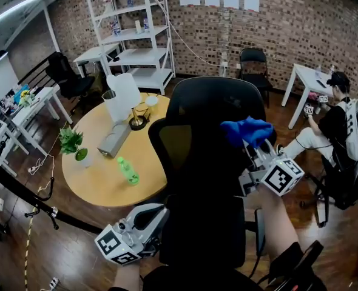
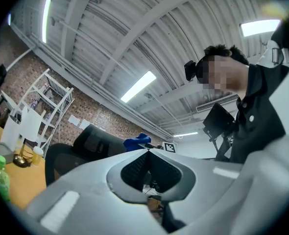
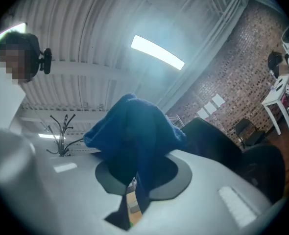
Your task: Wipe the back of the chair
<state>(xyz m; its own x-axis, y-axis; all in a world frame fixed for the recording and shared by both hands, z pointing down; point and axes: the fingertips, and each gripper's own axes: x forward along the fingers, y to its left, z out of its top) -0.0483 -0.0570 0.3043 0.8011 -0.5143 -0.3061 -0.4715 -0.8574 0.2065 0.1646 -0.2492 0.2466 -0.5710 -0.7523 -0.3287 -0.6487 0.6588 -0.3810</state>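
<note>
A black office chair stands in front of me with its back (image 1: 206, 162) facing me. My right gripper (image 1: 253, 145) is shut on a bunched blue cloth (image 1: 247, 130), held at the upper right of the chair back, near the headrest. In the right gripper view the cloth (image 3: 132, 131) fills the jaws of the right gripper (image 3: 133, 180), and the chair (image 3: 218, 146) shows beyond. My left gripper (image 1: 158, 216) is low at the chair's left side, pointing up. In its own view the left gripper (image 2: 148, 151) is shut with nothing held; the chair (image 2: 93, 143) and cloth (image 2: 137, 142) show beyond.
A round wooden table (image 1: 100, 174) left of the chair carries a green bottle (image 1: 128, 170), a potted plant (image 1: 73, 141) and a lamp (image 1: 136, 121). White shelves (image 1: 133, 29) stand at the back. A seated person (image 1: 330, 126) is at the right, by a white table (image 1: 309, 77).
</note>
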